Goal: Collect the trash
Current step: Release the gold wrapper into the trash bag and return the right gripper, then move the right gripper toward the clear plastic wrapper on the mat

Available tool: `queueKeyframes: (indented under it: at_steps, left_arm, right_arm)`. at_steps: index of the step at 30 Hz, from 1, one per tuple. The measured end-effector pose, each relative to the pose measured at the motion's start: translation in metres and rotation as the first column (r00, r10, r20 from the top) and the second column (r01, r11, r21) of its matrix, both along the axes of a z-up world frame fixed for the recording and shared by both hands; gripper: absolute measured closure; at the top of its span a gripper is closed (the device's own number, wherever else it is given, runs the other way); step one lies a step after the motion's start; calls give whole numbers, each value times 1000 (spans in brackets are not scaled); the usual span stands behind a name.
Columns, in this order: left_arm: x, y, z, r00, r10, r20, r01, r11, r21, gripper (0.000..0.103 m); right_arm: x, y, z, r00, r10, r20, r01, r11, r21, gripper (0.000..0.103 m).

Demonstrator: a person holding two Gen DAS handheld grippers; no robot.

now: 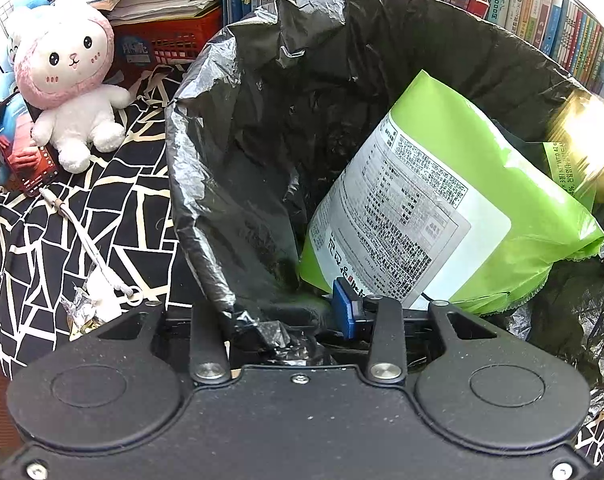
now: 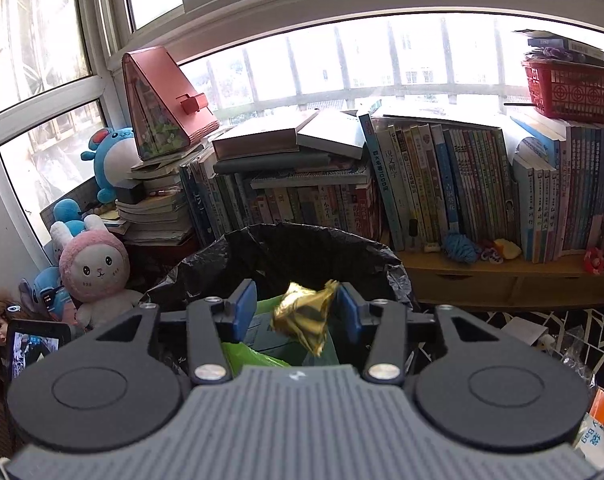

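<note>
The left gripper (image 1: 302, 316) was clamped on the bin liner's (image 1: 237, 208) limp, slippery rim; the right gripper (image 2: 297, 312) stood apart around the featherlight, crushable gold foil wrapper (image 2: 306, 314), apparently dropping.

Crumpled gold wrapper (image 2: 306, 317) above black-lined bin (image 2: 386, 256) holding green packet (image 1: 442, 200).

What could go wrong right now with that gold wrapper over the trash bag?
1. The gold wrapper sits between the right gripper's parted pads, touching only the right one; it could cling there or fall askew instead of dropping cleanly.
2. The green package leans tall inside the black trash bag, so the wrapper might bounce off it.
3. The left gripper pinches the bag's rim; a slip could collapse the opening.
</note>
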State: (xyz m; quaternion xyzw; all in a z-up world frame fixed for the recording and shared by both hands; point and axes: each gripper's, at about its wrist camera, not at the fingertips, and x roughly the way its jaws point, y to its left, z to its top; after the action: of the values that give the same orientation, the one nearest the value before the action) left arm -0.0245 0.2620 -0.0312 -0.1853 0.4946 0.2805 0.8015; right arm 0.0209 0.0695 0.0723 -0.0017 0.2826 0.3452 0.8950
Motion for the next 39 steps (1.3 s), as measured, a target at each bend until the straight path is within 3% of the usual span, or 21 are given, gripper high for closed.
queueKeyframes:
  at_steps: [12,21,30,39]
  left_arm:
    - [1,2,0,1000,-4,-5,3,1000,-12,64]
    - [4,3,0,1000,-5,-15,5,1000,-9,63]
    - [6,2,0,999,-5,-33,5,1000,-8,63]
    - [5,2,0,999,-3,-40,2,1000,-7,63]
  right_arm:
    - [0,-29,-8,999,-46,-11,46,998,35,30]
    - [10,-78,-23,987,-158,7,158,987,35,23]
    - [14,-140,-61,945,-325,-47,326,945,18,18]
    - [19,-200,-90,880,-470,-72,468,883,-42,16]
